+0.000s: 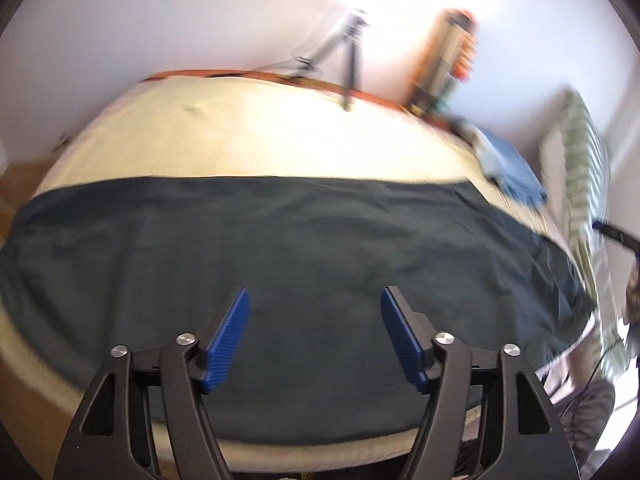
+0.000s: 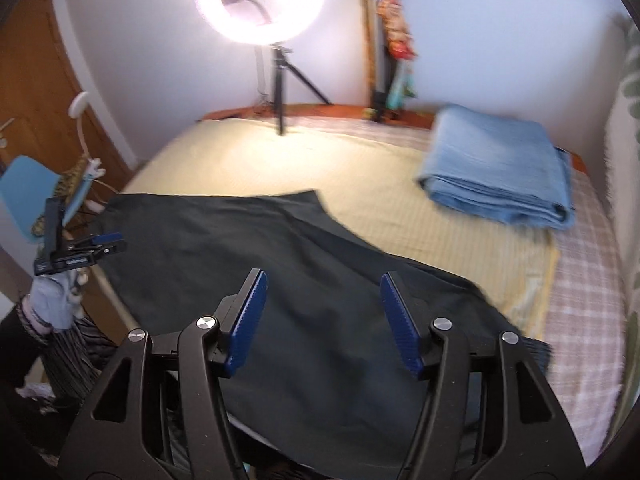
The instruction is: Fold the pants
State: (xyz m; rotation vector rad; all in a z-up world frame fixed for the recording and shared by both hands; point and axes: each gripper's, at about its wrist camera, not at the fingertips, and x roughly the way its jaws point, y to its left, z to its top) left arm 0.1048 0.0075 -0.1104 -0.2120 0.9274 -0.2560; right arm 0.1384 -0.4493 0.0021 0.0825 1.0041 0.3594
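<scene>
Left wrist view: the left claw (image 1: 315, 300) hangs spread above the pants (image 1: 280, 248), nothing between its two blue pads (image 1: 226, 344). The pants, one dark garment, lie flat across the near half of the bed (image 1: 240, 136), stretched side to side, probably laid out so an edge can be picked up for a fold. At the far right sits one folded blue cloth (image 1: 512, 172), likely set aside to keep the working area free. One tripod (image 1: 348, 68) stands at the bed's far edge.

Right wrist view: the right claw (image 2: 322, 284) is also spread and empty, poised over the pants (image 2: 240, 264), which run from the left edge of the bed (image 2: 360, 160) toward the near right corner. Nothing is pinched, so the cloth rests under its own weight. The left claw (image 2: 106, 240) shows small at the far left, beyond the pants' edge, held in a gloved hand (image 2: 54, 296). One blue cloth (image 2: 500, 172) lies well apart at the right. One ring light (image 2: 260, 0) on its tripod (image 2: 282, 80) faces the bed, presumably to light the work.
</scene>
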